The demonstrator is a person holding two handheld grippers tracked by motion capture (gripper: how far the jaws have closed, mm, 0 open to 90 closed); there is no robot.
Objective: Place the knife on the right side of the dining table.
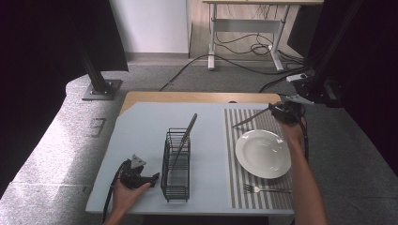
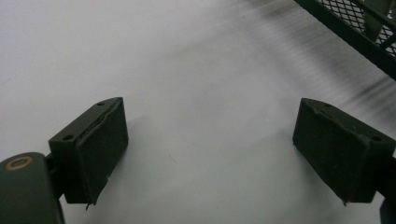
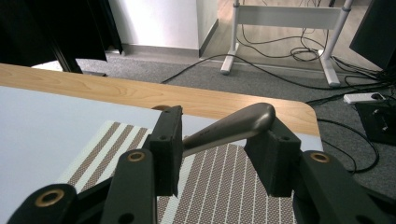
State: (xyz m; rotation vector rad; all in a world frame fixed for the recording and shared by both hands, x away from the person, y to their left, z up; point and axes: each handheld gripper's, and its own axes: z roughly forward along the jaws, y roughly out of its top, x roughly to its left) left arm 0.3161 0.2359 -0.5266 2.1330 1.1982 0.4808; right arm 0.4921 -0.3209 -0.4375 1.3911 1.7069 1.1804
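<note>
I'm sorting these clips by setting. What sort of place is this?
Probably a lab or office set up as a mock dining spot: a plate and fork on a striped placemat, but desk legs and loose cables behind.

A white-legged desk frame (image 1: 245, 28) stands at the upper centre, with black cables (image 1: 244, 47) sprawled on grey carpet (image 1: 187, 77) beneath it.

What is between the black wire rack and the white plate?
Between the rack and plate lies bare blue mat, then the striped placemat's edge, seen in the high view.
</note>
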